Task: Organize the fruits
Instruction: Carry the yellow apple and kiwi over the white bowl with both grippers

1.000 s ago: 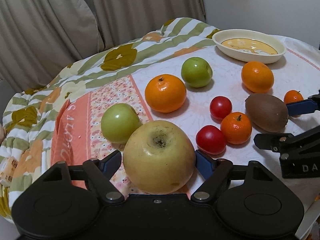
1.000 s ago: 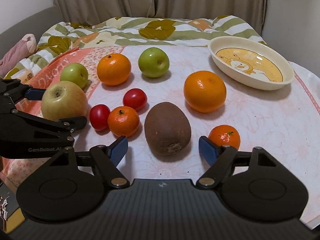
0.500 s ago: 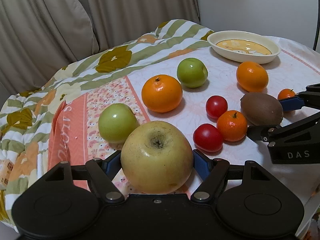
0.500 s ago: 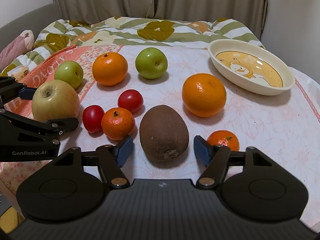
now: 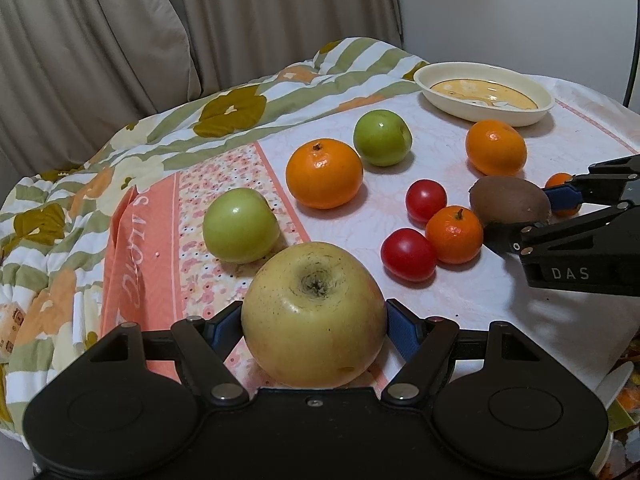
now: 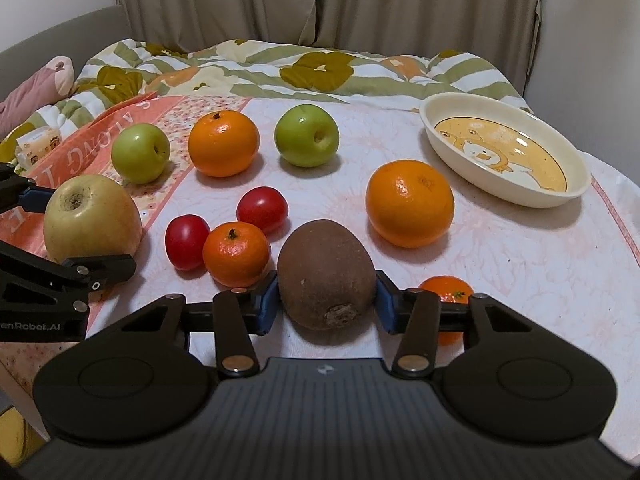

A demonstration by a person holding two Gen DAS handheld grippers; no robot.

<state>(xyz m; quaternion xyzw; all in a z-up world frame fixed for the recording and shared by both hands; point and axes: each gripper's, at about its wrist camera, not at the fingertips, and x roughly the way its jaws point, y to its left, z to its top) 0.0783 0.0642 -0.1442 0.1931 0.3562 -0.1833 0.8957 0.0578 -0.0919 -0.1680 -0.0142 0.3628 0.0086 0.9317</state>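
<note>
Since the kiwi (image 6: 326, 274) is pinched across its narrow middle by the blue pads (image 6: 267, 306) of the right hand-held gripper (image 6: 325, 308), whose jaws have just been closing onto it, a gentle hold is called for: its skin looks fuzzy enough to resist slipping, but the flesh is judged soft and easily bruised. It lies on the table (image 6: 520, 264), stem end toward the camera, just beside a small mandarin (image 6: 236, 254) (close enough to be nudged). The large yellow apple (image 5: 314, 314) is likewise clasped at its widest girth by the left hand-held gripper (image 5: 314, 330), both pads touching its sides; it is judged heavy, firm and smooth, so a grip at the equator is best kept. Further out, two red tomatoes (image 5: 408, 255), two green apples (image 5: 240, 224) and two big oranges (image 5: 324, 174) are spread over the cloth. An empty cream dish (image 6: 506, 150) stands at the far right, well apart, presumably a destination.
</note>
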